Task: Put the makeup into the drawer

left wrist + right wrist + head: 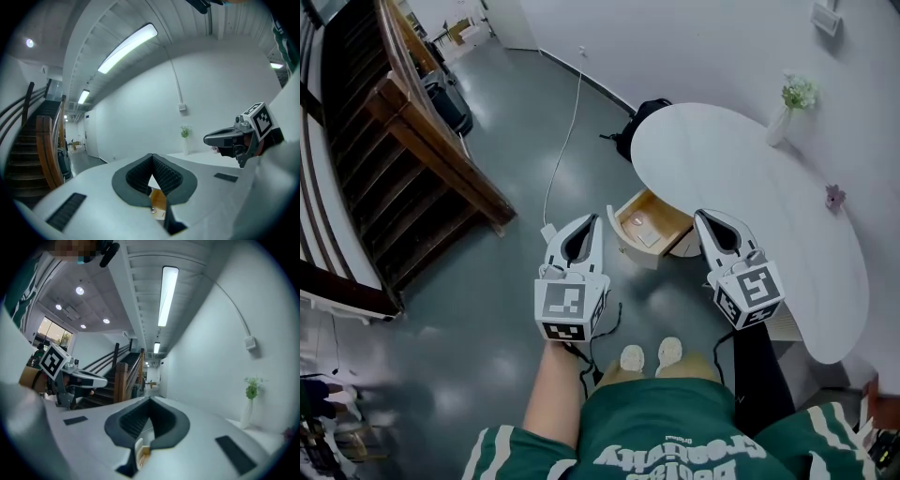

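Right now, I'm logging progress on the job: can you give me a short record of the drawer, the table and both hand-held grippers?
drawer: open, under the table edge
in drawer: small flat items, kind unclear
table: white, bears a vase of flowers
left hand-held gripper: shut, empty
right hand-held gripper: shut, empty

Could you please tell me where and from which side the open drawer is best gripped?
Probably take the drawer by its white front panel: pinch the top edge from above. It stands pulled out from under the table, leaving that thin upright front exposed.
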The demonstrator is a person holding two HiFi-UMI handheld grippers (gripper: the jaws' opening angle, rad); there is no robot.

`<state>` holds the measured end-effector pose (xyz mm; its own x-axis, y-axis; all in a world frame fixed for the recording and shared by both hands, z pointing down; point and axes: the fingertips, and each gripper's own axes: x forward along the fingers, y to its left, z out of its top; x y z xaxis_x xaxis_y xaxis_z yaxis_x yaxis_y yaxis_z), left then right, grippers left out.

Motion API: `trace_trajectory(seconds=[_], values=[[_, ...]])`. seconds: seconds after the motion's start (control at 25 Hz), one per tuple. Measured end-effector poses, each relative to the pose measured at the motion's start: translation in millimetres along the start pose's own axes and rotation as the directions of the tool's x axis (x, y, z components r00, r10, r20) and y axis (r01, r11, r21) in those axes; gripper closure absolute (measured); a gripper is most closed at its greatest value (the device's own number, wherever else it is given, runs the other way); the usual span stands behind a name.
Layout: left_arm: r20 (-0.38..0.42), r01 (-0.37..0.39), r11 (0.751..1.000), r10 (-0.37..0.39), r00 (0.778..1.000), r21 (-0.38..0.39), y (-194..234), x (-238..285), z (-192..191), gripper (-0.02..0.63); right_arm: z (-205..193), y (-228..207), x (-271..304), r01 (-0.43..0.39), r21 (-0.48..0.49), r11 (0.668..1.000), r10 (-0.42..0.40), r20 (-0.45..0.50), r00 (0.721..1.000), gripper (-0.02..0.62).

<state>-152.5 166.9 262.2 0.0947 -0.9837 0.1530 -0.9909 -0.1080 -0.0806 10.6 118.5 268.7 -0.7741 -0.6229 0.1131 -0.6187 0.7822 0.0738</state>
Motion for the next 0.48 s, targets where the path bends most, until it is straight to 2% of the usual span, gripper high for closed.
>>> trace_trajectory(seconds=[0.12, 0.48], values=[[0.011, 0.024, 1.000, -0.024, 1.000, 0.003, 6.2, -5.2, 1.3, 0.606, -2.3, 7.1, -2.2, 0.058, -0.030, 0.998, -0.058, -0.019, 0.998, 0.592], [0.034, 0.082, 0.997, -0.082, 0.996, 0.008, 13.3, -17.4, -1.3, 0.606, 2.4, 29.7, -10.6, 0.116, -0.038, 0.992, -0.117, -0.020, 0.993, 0.592]])
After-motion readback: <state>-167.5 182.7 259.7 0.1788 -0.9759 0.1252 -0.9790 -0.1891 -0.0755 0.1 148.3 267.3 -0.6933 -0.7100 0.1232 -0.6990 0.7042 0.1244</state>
